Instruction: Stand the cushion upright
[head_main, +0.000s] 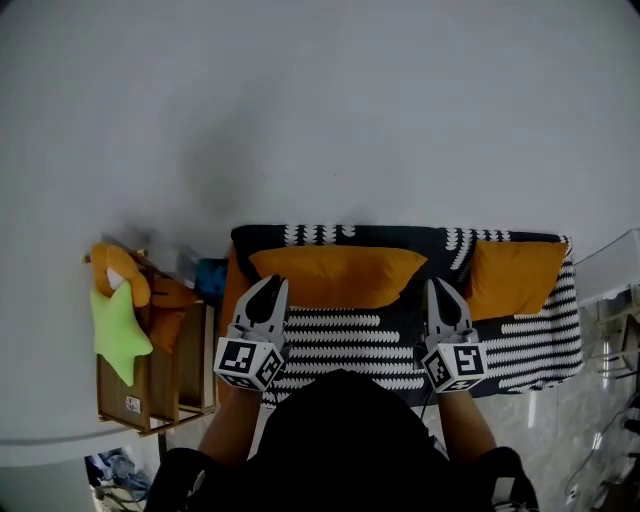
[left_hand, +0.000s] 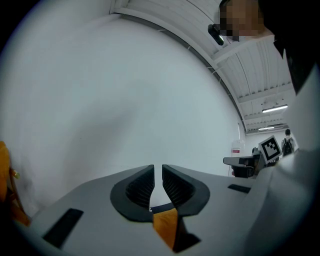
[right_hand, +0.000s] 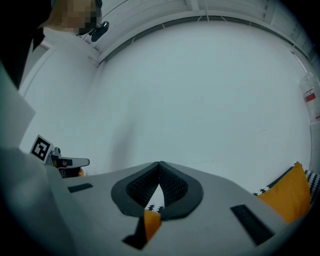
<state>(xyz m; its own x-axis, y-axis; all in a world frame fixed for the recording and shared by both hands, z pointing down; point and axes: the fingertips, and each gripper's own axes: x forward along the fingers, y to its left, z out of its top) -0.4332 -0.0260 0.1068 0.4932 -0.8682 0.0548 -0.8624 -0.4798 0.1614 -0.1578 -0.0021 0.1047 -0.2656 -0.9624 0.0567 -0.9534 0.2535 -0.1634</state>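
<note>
A white wall (head_main: 320, 120) is rising behind the striped seat (head_main: 345, 340). The orange cushion (head_main: 338, 275) is sitting at 12 o'clock. The left gripper (head_main: 270, 284) and right gripper (head_main: 438, 286) are pinching shut on its near corners. They should be lifting together, evenly.

Two orange cushions are counted, one cushion (head_main: 338, 276) just ahead of both pairs of jaws and one cushion (head_main: 515, 278) right of them, besides one patterned cover (head_main: 340, 345) below and, to their left, one wooden rack (head_main: 190, 365), one green star (head_main: 118, 330) and one orange toy (head_main: 125, 272).
</note>
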